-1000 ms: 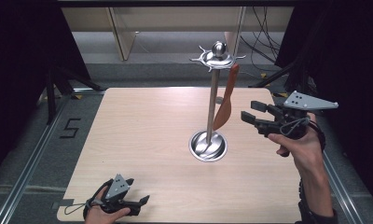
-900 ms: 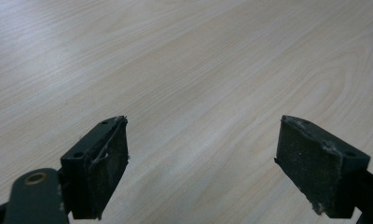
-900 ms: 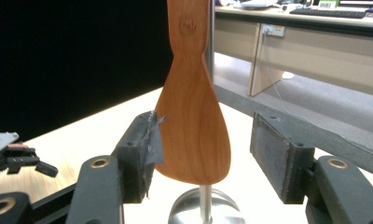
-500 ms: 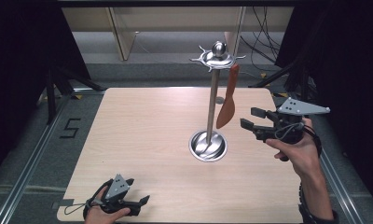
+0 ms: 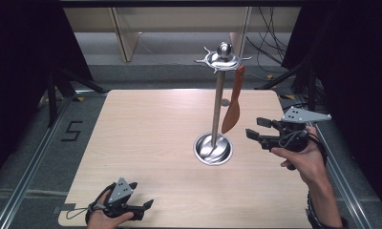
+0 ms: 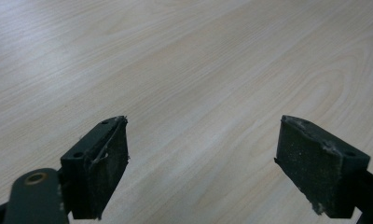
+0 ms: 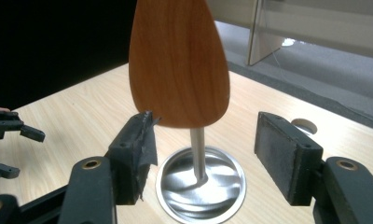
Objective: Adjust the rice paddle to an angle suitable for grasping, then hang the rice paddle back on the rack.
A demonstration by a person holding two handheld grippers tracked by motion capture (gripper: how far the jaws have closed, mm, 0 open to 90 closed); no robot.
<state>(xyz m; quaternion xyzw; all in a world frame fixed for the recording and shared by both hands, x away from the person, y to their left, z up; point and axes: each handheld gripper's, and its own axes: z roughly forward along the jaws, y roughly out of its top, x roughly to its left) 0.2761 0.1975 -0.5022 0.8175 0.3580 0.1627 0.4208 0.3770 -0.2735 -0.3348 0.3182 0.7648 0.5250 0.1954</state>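
Right gripper view adds wood grain on the spatula (image 7: 179, 60) blade

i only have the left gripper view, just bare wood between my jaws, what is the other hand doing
Observer: The right gripper is off the table beside a metal hanging stand, its jaws pointed at a wooden spatula hung from the stand's top.
Operator: is it gripping the spatula
Observer: No. In the right gripper view the jaws stand open below the blade's lower edge and have just been opening; nothing is between them.
Operator: where is my gripper compared to that
Observer: Your left gripper is at the table's near edge, open, well to the left of the stand's base.
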